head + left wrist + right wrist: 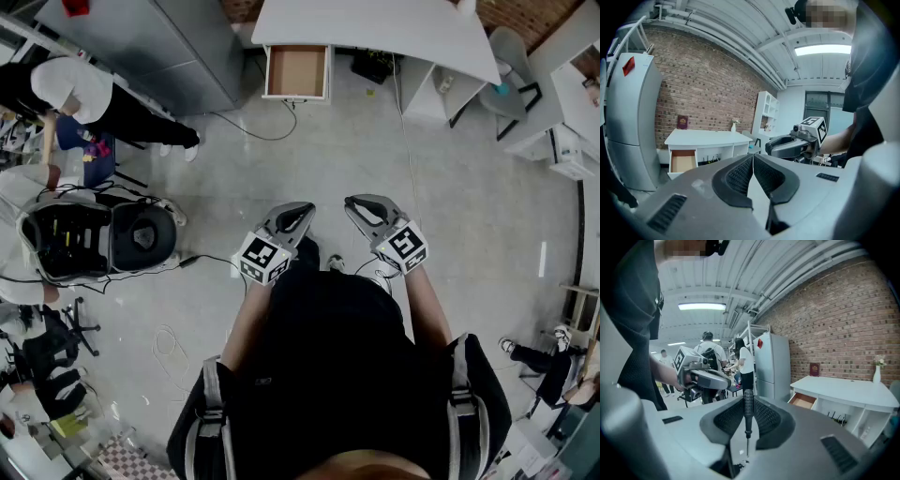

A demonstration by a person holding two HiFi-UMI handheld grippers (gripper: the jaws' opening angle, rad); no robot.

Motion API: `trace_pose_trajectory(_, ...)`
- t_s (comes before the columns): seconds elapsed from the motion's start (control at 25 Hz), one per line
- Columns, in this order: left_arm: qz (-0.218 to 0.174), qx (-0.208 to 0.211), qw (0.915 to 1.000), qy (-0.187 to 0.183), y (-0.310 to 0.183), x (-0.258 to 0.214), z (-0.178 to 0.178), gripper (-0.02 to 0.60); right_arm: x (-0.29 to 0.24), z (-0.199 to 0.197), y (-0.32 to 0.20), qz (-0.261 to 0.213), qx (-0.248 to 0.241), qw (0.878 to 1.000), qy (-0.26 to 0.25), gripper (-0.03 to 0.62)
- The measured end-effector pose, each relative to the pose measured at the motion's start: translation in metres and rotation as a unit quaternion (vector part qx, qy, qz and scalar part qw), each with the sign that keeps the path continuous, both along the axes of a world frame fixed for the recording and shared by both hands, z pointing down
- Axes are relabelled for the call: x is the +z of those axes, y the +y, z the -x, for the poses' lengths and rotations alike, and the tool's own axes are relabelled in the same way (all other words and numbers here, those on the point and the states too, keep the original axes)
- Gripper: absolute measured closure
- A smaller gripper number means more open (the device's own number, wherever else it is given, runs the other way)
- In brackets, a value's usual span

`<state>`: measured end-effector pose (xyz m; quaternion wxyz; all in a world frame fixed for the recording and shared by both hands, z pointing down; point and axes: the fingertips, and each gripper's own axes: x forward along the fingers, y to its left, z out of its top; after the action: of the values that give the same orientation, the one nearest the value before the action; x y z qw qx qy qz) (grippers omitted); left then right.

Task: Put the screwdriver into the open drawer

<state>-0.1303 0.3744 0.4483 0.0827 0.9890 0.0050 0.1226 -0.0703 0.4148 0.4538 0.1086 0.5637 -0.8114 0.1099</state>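
My right gripper (748, 402) is shut on a black-handled screwdriver (748, 412). The handle stands upright between the pads and the thin shaft points down toward the gripper body. My left gripper (753, 156) is shut with nothing in it, its pads meeting. In the head view both grippers, left (294, 218) and right (362, 207), are held side by side over the floor, pointing at the open drawer (296, 71). The drawer, wood-lined and showing nothing inside, sticks out of the white desk (394, 28), several steps ahead. It also shows in both gripper views (682, 161) (804, 401).
A grey fridge (155, 42) stands left of the desk. A person (84, 94) bends over at the far left beside a black case (66, 239) and a seat (142, 236). Cables (253, 131) run over the floor. A chair (511, 70) and white shelves (572, 141) stand at the right.
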Motion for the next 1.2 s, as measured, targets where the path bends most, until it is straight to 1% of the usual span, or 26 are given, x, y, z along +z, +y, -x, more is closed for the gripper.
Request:
trace_pose_trajectory(0.28, 0.002, 0.003, 1.0, 0.001, -0.017, -0.001, 0.001, 0.565, -0.002, 0.0, -0.014, 0.003, 0.01, 1.0, 0.001, 0.473)
trace_pose_trajectory(0.48, 0.012, 0.005, 0.9999, -0.002, -0.047, 0.005, -0.011, 0.565, 0.006, -0.014, -0.042, 0.018, 0.02, 1.0, -0.001, 0.473)
trace_pose_trajectory(0.76, 0.022, 0.006, 0.9997, -0.001, -0.084, 0.01, -0.026, 0.565, 0.006, -0.031, -0.08, 0.022, 0.03, 0.999, -0.015, 0.473)
trace_pose_trajectory(0.96, 0.021, 0.002, 0.9998, 0.004, -0.112, 0.007, -0.021, 0.565, 0.002, -0.027, -0.109, 0.021, 0.025, 0.999, -0.01, 0.473)
trace_pose_trajectory(1.2, 0.02, 0.007, 0.9998, 0.004, -0.144, 0.005, -0.013, 0.565, -0.002, -0.018, -0.141, 0.018, 0.028, 0.999, -0.009, 0.473)
